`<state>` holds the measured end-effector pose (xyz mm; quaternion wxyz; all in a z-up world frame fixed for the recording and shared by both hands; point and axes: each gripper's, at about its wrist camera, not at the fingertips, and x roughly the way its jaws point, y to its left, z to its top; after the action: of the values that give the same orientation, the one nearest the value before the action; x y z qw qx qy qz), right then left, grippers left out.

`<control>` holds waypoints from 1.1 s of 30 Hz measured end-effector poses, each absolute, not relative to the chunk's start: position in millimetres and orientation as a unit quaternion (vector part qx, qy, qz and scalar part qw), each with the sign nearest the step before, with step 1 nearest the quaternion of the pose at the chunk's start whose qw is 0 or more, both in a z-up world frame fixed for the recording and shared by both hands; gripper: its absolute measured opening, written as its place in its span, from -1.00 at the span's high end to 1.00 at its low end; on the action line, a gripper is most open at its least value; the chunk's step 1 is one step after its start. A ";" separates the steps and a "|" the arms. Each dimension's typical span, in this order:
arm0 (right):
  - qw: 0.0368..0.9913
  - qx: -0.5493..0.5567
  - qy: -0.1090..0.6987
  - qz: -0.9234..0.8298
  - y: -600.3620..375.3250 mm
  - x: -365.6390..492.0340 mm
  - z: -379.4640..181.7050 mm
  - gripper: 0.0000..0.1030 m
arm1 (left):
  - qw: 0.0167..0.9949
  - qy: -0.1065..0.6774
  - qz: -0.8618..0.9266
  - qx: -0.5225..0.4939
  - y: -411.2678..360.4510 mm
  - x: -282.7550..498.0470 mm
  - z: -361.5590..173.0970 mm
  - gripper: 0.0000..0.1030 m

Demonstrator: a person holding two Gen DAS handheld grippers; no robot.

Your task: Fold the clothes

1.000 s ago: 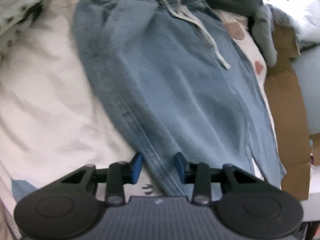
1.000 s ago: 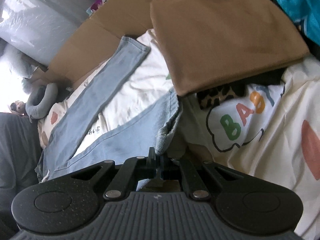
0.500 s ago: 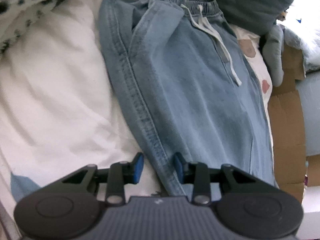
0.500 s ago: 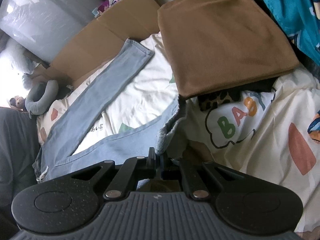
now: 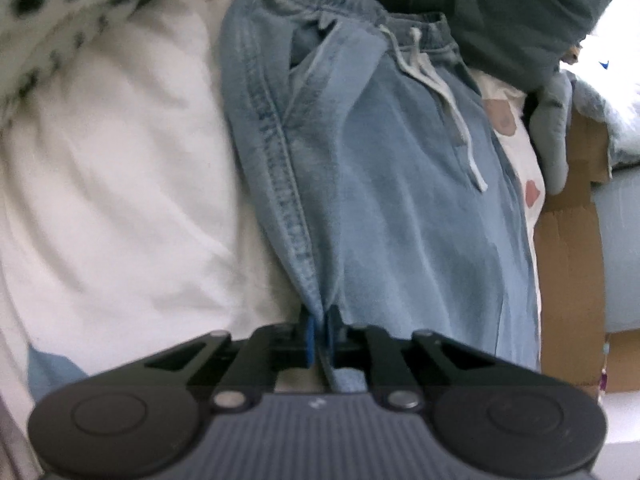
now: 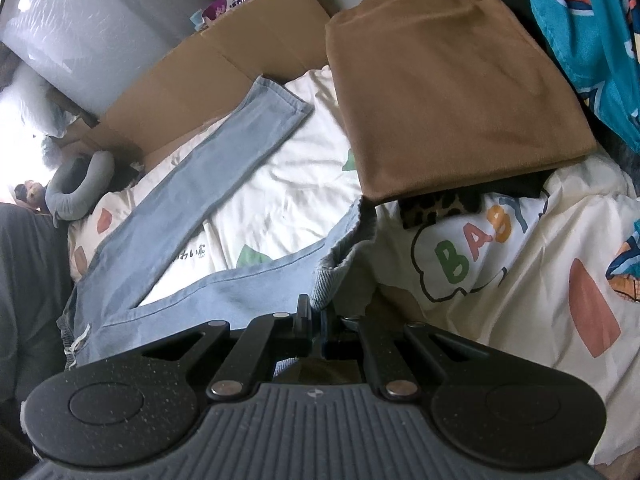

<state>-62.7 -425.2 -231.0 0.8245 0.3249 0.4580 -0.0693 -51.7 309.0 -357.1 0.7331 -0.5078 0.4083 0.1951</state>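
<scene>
Light blue jeans [image 5: 392, 184] with an elastic waist and white drawstring [image 5: 444, 92] lie on a cream bedsheet [image 5: 112, 184]. My left gripper [image 5: 319, 330] is shut on the outer side seam of one leg, below the hip. In the right wrist view the jeans [image 6: 192, 200] spread with both legs apart, one leg stretching to the far hem. My right gripper [image 6: 316, 320] is shut on the near leg's hem, which bunches up just above its fingers.
A folded brown garment [image 6: 440, 96] lies on a leopard-print piece [image 6: 440, 206] to the right of the jeans. Flattened cardboard [image 6: 224, 68] lines the far edge. A grey neck pillow [image 6: 80, 184], a teal printed cloth [image 6: 588, 40] and a person's dark clothing [image 5: 500, 8] sit around.
My left gripper has closed onto the side seam of the jeans; its fingers were apart before. The right gripper has lifted back slightly with the hem in it.
</scene>
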 end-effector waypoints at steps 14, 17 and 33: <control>0.799 0.323 0.504 -0.062 -429.0 -87.4 -248.4 0.96 | 0.752 0.444 0.193 -0.448 311.6 -44.2 -315.6 0.90; 0.785 0.321 0.527 -0.060 -428.2 -95.9 -262.8 0.96 | 0.751 0.451 0.200 -0.439 312.6 -49.5 -314.4 0.91; 0.730 0.350 0.581 -0.080 -422.0 -142.6 -344.7 0.96 | 0.750 0.478 0.210 -0.407 314.6 -48.0 -316.2 0.90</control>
<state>-142.6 -422.0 -344.7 0.7304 0.3504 0.5808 -0.0801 -48.0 314.6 -316.2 0.7500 -0.4069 0.4775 0.2097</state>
